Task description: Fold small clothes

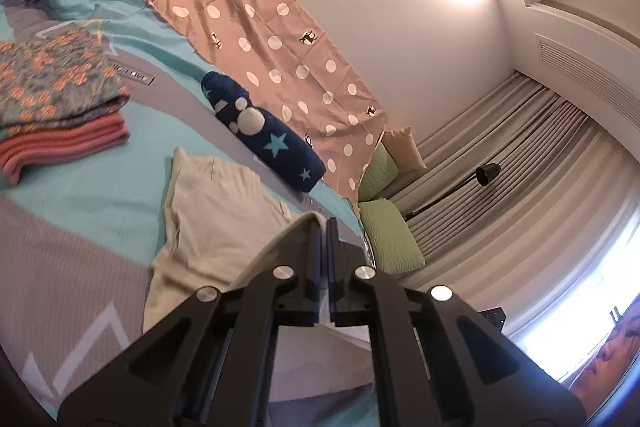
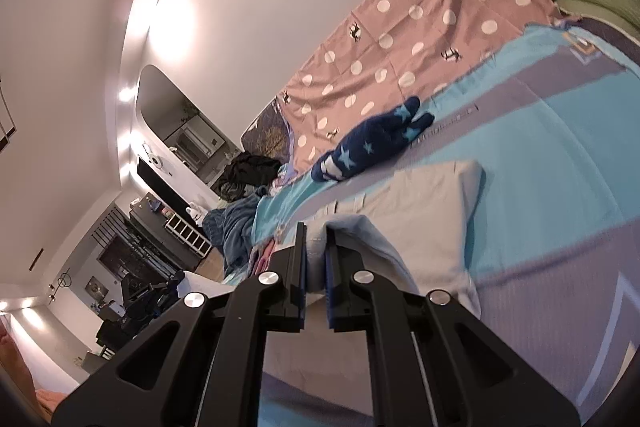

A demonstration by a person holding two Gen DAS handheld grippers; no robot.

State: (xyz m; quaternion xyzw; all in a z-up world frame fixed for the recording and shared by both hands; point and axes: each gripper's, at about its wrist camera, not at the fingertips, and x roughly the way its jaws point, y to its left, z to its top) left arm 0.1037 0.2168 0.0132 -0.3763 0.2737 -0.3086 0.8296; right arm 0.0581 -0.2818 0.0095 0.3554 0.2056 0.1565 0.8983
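Here, the left black two-finger gripper (image 1: 323, 227) is pinching an edge of the pale cream cloth garment (image 1: 224, 211), jaws nearly together. The right black two-finger gripper (image 2: 316, 231) is clamping a bunched edge of it, narrowly parted. The garment is lying on the turquoise-and-grey bedspread (image 1: 80, 211), near a navy star-patterned garment (image 1: 268, 139).

The folded floral stack (image 1: 52, 83) is blurred and edge-cropped.
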